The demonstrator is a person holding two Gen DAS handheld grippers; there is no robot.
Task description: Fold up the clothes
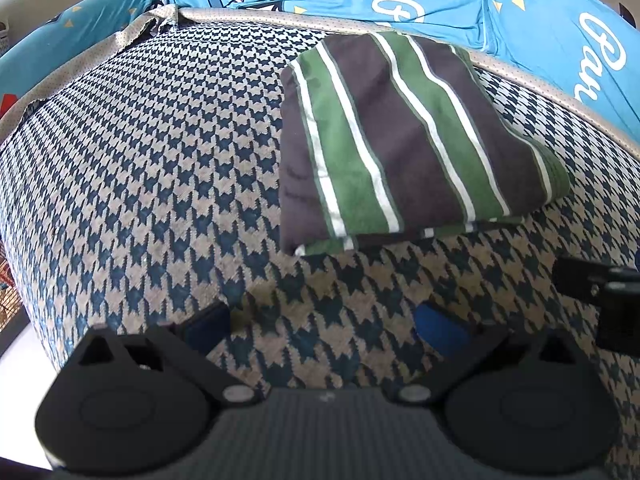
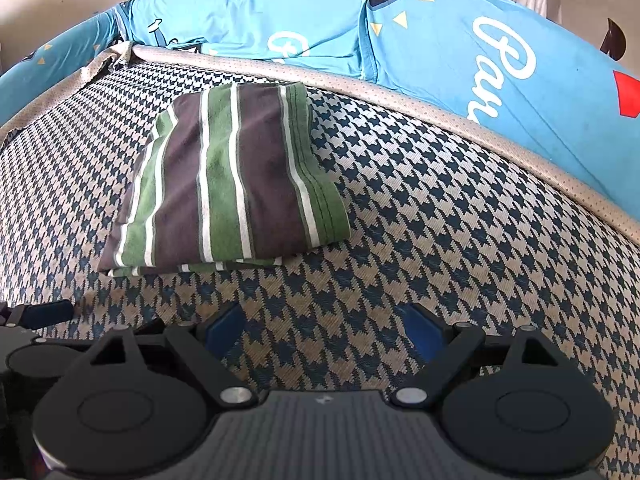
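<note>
We see the folded garment, brown with green and white stripes (image 1: 404, 136), lying flat on the blue-and-beige houndstooth cushion (image 1: 160, 160). It's a neat rectangular stack, layers visible along its near edge. In the left wrist view it sits right of centre, toward the far edge of the cushion; in the right wrist view (image 2: 228, 176) it sits left of centre. So it lies between our two grippers, farther out than both.

Left gripper (image 1: 324, 326): blue-padded fingers (image 1: 442, 330) spread well apart, only bare cushion between them. Fingertips near the garment's near edge but not touching.

Right gripper (image 2: 324, 330): fingers (image 2: 424, 332) also wide apart, nothing clamped, bare houndstooth between them. Garment sits far-left of it, apart.

Each gripper shows at the edge of the other's view: the two are side by side, near each other.

Behind the cushion runs a beige dotted piping edge (image 2: 440, 108), then bright blue printed fabric with white script lettering and yellow triangles (image 2: 500, 60).
</note>
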